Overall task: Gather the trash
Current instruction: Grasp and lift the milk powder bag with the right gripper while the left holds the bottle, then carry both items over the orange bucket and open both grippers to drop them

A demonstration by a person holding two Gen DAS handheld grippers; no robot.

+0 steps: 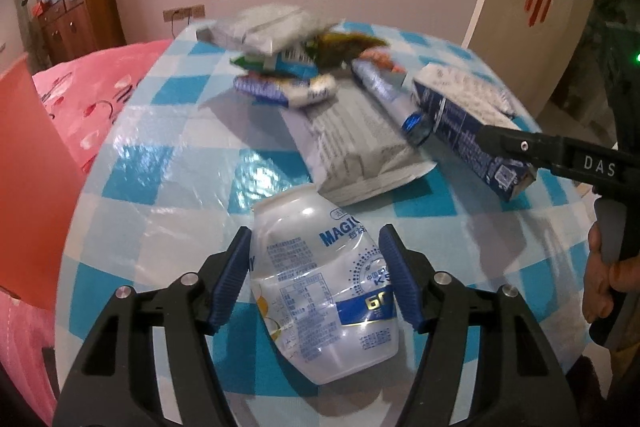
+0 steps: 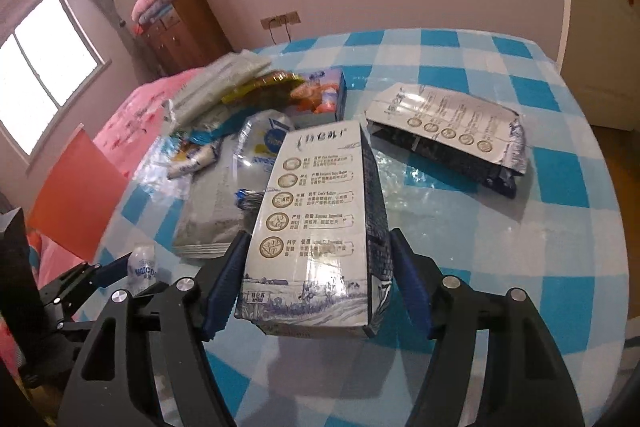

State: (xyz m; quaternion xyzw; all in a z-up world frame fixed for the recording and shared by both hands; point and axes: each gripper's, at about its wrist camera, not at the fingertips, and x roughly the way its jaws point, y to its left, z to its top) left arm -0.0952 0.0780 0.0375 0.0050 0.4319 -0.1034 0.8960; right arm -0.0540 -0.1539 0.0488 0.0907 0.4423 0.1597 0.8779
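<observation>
Closest to the left wrist camera, a crushed clear plastic bottle (image 1: 320, 291) with blue print and a white neck sits between the blue ribbed pads (image 1: 226, 279) of the left gripper (image 1: 316, 281); both pads press on its dented sides, so the grip is clenched on the bottle above the blue-and-white checked tablecloth (image 1: 168, 163).

Seen from the right wrist, the right gripper (image 2: 316, 287) has a white and dark blue milk carton (image 2: 316, 227) lodged between its pads. The left pad lies flat against the carton's pale printed face and the right pad sits at its dark side, a grasp on the carton's lower end. In the left wrist view the same carton (image 1: 468, 123) hangs tilted above the table, with the black finger marked "DAS" across it and a hand (image 1: 600, 279) on the grey handle below.

Beyond both grippers, a flat grey and white foil bag (image 1: 352, 143) lies on the cloth. Behind it is a loose pile of wrappers (image 1: 288, 55), blurred in both views. A second flattened milk carton (image 2: 452, 135) lies apart on the right side of the table in the right wrist view. An orange sheet (image 2: 76, 195) stands at the table's left edge beside a pink bed cover (image 2: 136, 115).
</observation>
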